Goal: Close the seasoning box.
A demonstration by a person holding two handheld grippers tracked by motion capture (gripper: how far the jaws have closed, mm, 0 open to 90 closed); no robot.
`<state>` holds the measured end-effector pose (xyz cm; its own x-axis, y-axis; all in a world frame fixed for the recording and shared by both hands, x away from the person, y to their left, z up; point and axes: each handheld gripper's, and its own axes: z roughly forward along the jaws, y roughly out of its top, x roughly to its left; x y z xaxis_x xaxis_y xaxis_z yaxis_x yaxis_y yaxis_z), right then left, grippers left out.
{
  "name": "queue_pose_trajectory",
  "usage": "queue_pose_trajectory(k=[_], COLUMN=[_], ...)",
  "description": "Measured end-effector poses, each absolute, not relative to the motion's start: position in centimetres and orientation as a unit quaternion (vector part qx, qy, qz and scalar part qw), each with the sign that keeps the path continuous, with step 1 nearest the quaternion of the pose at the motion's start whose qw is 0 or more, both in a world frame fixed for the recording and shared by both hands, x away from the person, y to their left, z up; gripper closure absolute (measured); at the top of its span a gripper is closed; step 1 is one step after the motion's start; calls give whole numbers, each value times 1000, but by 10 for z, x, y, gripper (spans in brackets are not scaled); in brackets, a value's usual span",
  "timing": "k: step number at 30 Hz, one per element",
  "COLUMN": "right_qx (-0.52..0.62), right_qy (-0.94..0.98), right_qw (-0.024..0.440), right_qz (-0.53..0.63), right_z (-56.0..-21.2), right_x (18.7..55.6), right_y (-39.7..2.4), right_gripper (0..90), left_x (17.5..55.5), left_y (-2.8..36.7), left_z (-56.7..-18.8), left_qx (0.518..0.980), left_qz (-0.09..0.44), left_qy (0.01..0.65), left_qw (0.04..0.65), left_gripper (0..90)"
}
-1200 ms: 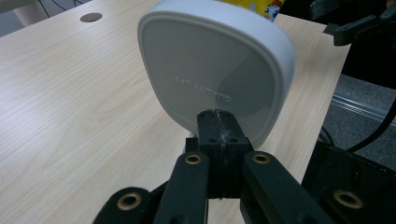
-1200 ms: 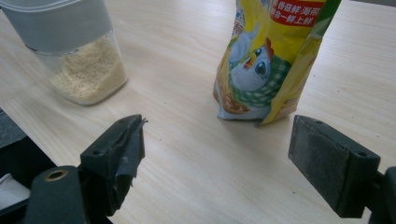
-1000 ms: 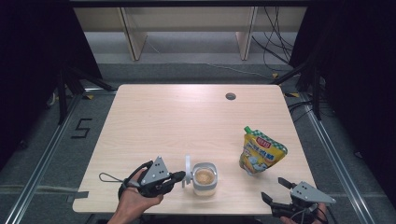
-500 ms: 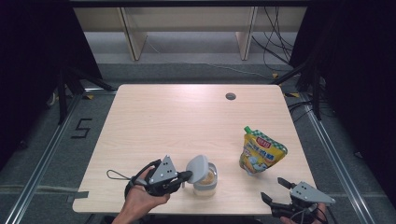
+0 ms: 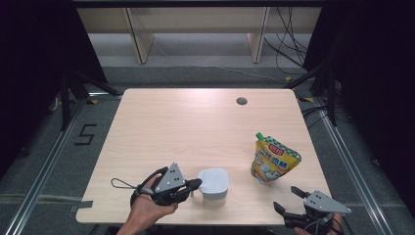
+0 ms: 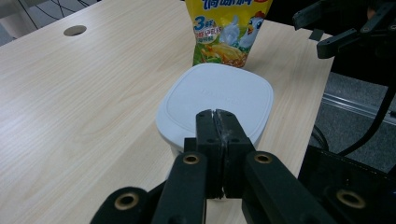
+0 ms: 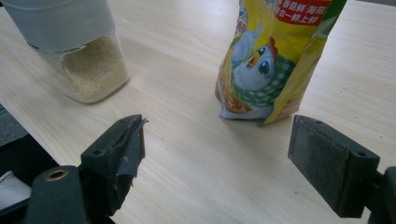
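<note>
Now | left gripper fingers closed, empty, over lid | right gripper wide, empty

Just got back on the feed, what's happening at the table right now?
A person holds a gripper in each hand at a wooden table. The left gripper, jaws shut, rests at the near edge of the white lid on a clear container of pale granules; the lid lies flat on top. The right gripper hangs open near the table's front edge, facing the upright yellow pouch, not touching it.
</note>
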<state>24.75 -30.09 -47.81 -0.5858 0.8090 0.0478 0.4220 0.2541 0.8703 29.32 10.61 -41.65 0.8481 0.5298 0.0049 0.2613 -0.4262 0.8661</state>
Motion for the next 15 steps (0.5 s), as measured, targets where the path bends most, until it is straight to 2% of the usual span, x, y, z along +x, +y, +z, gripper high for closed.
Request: queue_pose_trajectory(k=[15], right_qx=[400], right_qy=[765], right_qw=[212], right_qz=[458], right_z=[-479], right_x=[249], right_y=[-301], right_gripper=[197], left_x=[287], left_y=[135], left_z=[-427], left_qx=[824], left_qz=[123], left_qy=[255], left_qw=[492], left_gripper=[700])
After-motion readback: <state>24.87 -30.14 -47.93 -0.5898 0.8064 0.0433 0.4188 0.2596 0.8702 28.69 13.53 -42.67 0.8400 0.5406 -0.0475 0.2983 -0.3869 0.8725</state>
